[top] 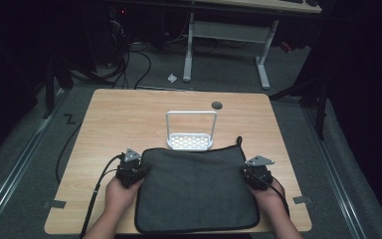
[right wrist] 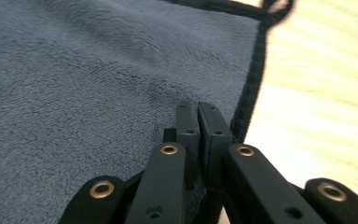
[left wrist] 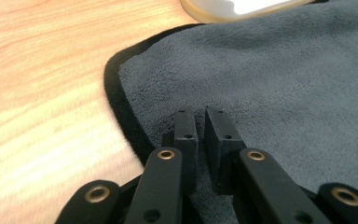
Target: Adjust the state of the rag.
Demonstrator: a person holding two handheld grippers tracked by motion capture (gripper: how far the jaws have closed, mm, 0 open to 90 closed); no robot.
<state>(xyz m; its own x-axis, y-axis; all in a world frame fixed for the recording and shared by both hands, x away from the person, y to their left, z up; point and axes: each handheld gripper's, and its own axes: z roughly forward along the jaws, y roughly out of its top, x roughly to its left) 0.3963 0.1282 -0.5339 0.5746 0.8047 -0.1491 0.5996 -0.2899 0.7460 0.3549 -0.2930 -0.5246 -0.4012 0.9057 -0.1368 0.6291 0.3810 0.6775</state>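
The left gripper (left wrist: 199,122) and right gripper (right wrist: 198,115) both have their jaws nearly together, each pinching the black-trimmed edge of the grey microfibre cloth (top: 195,189) lying flat at the desk's (top: 114,114) near middle. To fold it cleanly, both edges should lift evenly and travel together, staying clear of the white wire rack (top: 191,130) just beyond the cloth's far edge.

Two forearms entering over the near edge of the surface, left tongs (top: 135,167) by the left side, jaws nearly together, right tongs (top: 254,172) by the right side, jaws pressed together, both pointing forward and inward
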